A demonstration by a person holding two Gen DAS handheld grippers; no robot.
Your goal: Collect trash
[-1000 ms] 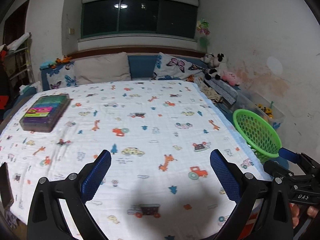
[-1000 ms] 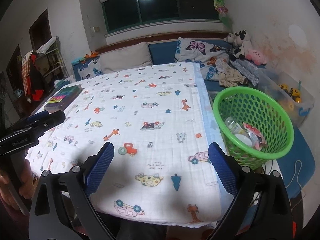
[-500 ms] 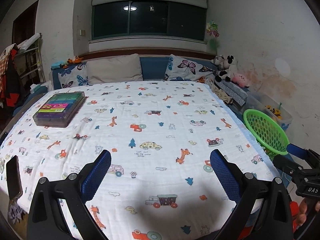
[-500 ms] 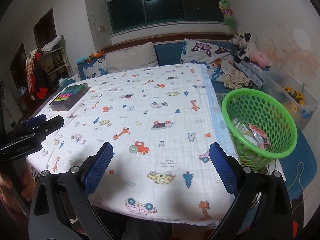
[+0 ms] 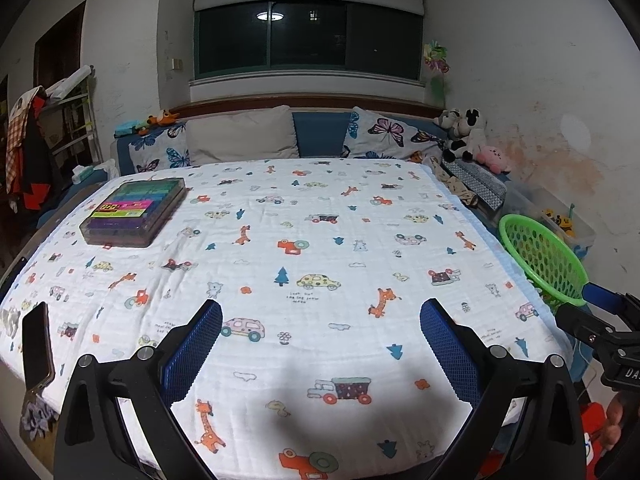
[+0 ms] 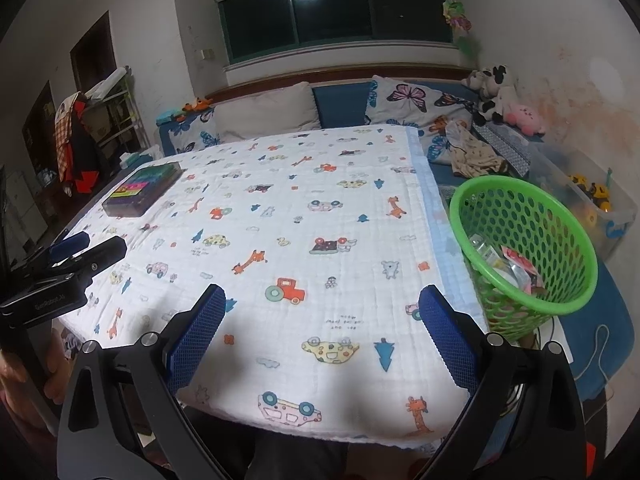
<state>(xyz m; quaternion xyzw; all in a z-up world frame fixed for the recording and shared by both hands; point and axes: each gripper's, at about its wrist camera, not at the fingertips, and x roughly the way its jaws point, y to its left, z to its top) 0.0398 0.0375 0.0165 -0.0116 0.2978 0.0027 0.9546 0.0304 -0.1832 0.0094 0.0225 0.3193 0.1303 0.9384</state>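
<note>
- Both grippers have drawn back from the bed since the earlier frames: more of the printed blanket (image 5: 320, 240) shows, and the basket (image 6: 524, 248) sits further toward 3 o'clock in each view.
- Left gripper (image 5: 320, 354): blue pads (image 5: 194, 354) spread wide apart, nothing between them, held above the near edge of the blanket.
- Right gripper (image 6: 320, 338): pads likewise wide apart and empty, above the near right corner of the blanket.
- In the left wrist view, the right gripper body shows at 4 o'clock, just below the basket rim. In the right wrist view, the left gripper body shows at 9 o'clock, held by a hand (image 6: 16, 384).
- Basket: green plastic mesh, tilted, just beside the right edge of the bed on a blue mat (image 6: 608, 320).
- Trash (image 6: 508, 264): several wrappers and clear packets lie inside the basket at its bottom; individual pieces cannot be told apart.
- Case (image 5: 134, 210): flat, clear, with coloured contents, resting on the blanket at 10 o'clock.
- Phone (image 5: 37, 348): dark, propped at the bed edge at 8 o'clock in the left wrist view.
- Pillows (image 5: 240, 134) and soft toys (image 5: 466, 138) line the head of the bed at 12 to 2 o'clock.
</note>
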